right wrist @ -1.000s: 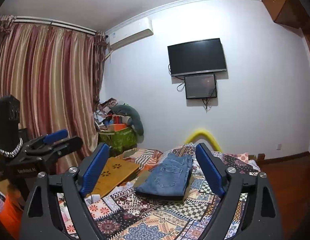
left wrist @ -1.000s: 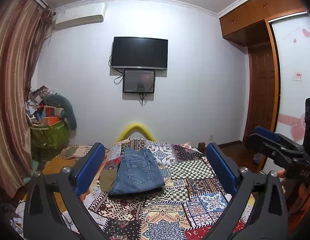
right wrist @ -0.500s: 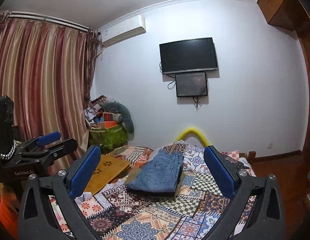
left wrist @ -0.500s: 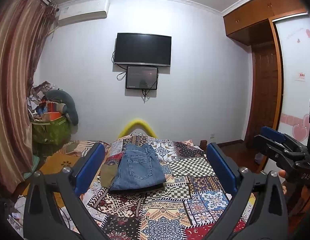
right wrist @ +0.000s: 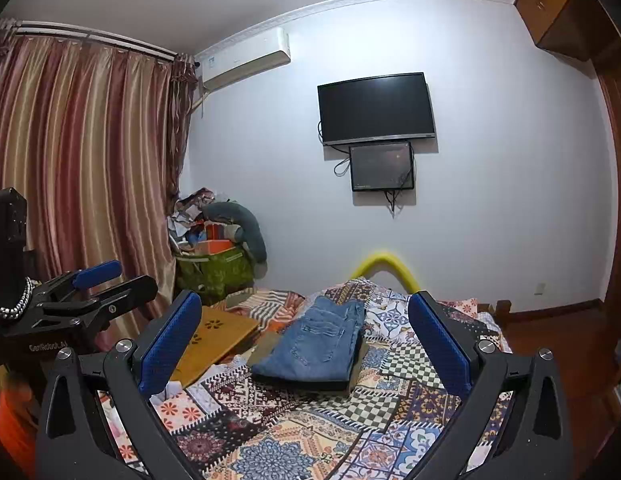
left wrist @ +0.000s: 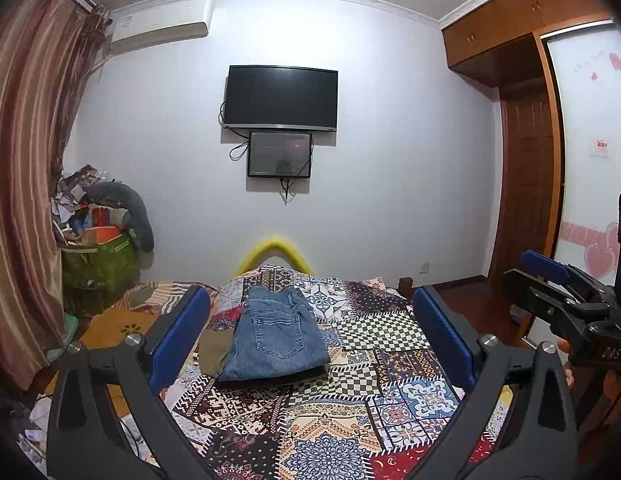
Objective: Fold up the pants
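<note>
1. The left tongs (left wrist: 310, 332) and the right tongs (right wrist: 304, 340) both stand with their jaws wide apart and nothing between the pads, held above the near end of the bed, clear of the cloth.
2. The jeans (left wrist: 276, 340) lie folded into a compact block on the patchwork bedspread (left wrist: 390, 400), well ahead of both tongs, left of the bed's middle.
3. They rest on a darker folded garment (right wrist: 310, 383) and a tan one (left wrist: 212, 354), so this looks like a stack of finished items.
4. Judging by that, the fold seems done and the tongs are drawn back to leave it undisturbed.
5. The jeans' long axis runs away from the cameras toward the wall with the television (left wrist: 280, 98); the back pocket faces up, and which end is the waistband is hard to tell.
</note>
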`<state>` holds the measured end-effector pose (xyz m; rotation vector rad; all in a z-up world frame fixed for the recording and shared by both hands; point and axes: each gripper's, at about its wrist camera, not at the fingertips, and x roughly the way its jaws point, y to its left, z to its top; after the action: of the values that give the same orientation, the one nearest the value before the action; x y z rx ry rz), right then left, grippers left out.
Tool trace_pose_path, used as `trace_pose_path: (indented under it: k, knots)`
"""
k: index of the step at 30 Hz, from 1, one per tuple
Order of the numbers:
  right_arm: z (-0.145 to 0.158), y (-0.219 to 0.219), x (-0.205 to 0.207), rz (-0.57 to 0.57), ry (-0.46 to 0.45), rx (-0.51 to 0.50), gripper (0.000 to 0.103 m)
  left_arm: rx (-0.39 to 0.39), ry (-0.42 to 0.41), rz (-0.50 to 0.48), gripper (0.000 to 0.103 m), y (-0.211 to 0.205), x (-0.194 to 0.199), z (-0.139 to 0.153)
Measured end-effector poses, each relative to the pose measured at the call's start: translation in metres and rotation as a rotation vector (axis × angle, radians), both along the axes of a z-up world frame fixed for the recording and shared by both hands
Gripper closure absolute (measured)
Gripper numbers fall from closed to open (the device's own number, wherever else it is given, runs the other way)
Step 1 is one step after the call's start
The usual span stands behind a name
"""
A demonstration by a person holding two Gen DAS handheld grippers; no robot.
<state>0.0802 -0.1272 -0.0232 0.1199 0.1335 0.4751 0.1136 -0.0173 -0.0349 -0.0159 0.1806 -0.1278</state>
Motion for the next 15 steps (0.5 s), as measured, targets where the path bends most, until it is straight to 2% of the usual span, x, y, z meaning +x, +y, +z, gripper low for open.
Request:
trace_pose_path:
  k: [15]
  knots:
    - [0.0012,-0.0071,-0.0006,-0.008,0.010,0.000,0.000,0.015,0.004,-0.010,0.000,-0.0054,0.0019,-0.0009]
